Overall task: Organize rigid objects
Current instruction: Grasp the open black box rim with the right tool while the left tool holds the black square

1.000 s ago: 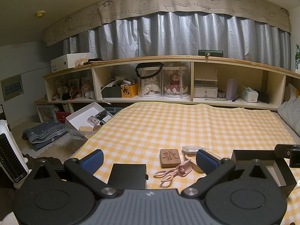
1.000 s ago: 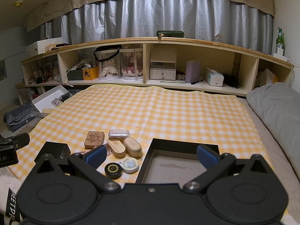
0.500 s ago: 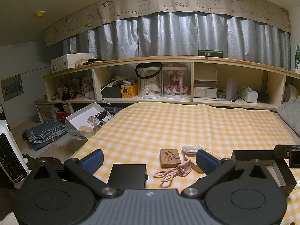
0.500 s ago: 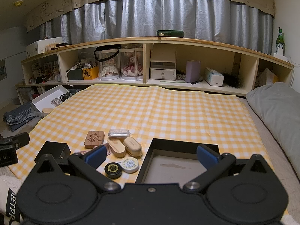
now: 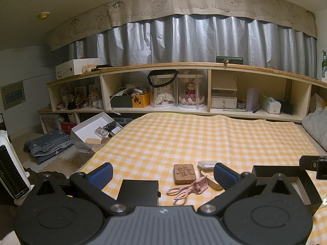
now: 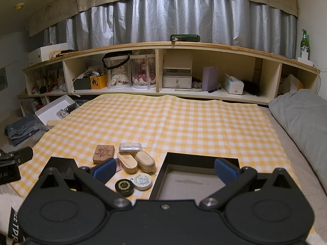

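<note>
On the yellow checked cloth (image 6: 184, 122) lie a carved wooden block (image 6: 103, 153), a clear case (image 6: 130, 146), two oval wooden cases (image 6: 127, 163) (image 6: 145, 161), a black round tin (image 6: 124, 186) and a white round tin (image 6: 142, 181). An open black box (image 6: 190, 183) sits right of them, its lid (image 5: 139, 189) to the left. Pink scissors (image 5: 187, 188) lie by the block (image 5: 184, 173). My left gripper (image 5: 162, 173) is open above lid and scissors. My right gripper (image 6: 164, 168) is open over the box's left edge.
A long wooden shelf (image 6: 163, 47) with doll cases, boxes and tissues runs behind the bed. A grey pillow (image 6: 302, 118) lies at the right. An open white box (image 5: 92, 126) and folded cloth (image 5: 47, 146) sit on the floor left. A white heater (image 5: 10, 173) stands nearby.
</note>
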Demonstrator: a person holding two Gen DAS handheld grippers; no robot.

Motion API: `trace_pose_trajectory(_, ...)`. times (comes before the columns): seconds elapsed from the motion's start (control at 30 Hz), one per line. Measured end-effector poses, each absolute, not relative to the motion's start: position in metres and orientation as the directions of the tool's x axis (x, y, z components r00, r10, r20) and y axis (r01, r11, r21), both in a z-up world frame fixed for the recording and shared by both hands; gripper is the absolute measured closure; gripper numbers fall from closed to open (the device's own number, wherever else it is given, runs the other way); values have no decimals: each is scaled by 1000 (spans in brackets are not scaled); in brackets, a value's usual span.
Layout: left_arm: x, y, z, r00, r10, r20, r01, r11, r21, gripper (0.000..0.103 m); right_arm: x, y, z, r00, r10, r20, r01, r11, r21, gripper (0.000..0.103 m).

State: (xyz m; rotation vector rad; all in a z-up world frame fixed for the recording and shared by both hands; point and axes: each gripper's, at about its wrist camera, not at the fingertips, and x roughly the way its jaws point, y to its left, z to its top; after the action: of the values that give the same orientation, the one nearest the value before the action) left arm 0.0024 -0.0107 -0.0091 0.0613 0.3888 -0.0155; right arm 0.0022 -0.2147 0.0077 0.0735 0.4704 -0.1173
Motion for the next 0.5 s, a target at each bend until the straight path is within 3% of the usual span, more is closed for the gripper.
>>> trace_pose_trajectory(0.5, 34, -22, 17, 947, 7, -320, 18, 997, 75, 0, 27, -241, 19, 912, -281, -298, 292, 956, -9, 0)
